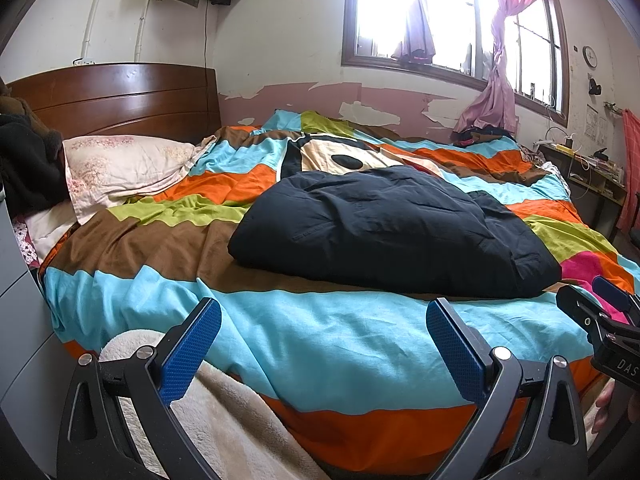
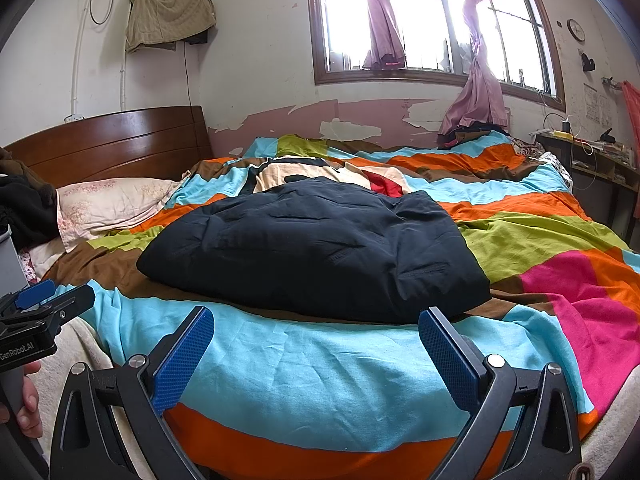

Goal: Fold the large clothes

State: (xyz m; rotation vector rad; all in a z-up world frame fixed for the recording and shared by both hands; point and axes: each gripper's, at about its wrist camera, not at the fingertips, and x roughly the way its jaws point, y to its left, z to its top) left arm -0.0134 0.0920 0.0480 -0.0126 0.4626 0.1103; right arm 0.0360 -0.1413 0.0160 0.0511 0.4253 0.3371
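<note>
Both my grippers wide open at the bed's near edge, nothing held.

My left gripper (image 1: pixel 324 344) and right gripper (image 2: pixel 316 352) hover over the turquoise band of the striped duvet (image 1: pixel 280 328), jaws spread and empty. The dark navy garment (image 2: pixel 312 248) lies in a bulky folded bundle mid-bed, just past my fingertips, not touching them. A floral pillow (image 1: pixel 124 168) rests by the wooden headboard (image 1: pixel 120 96) to the left; pink curtains (image 2: pixel 476 80) hang at the bright window.
</note>
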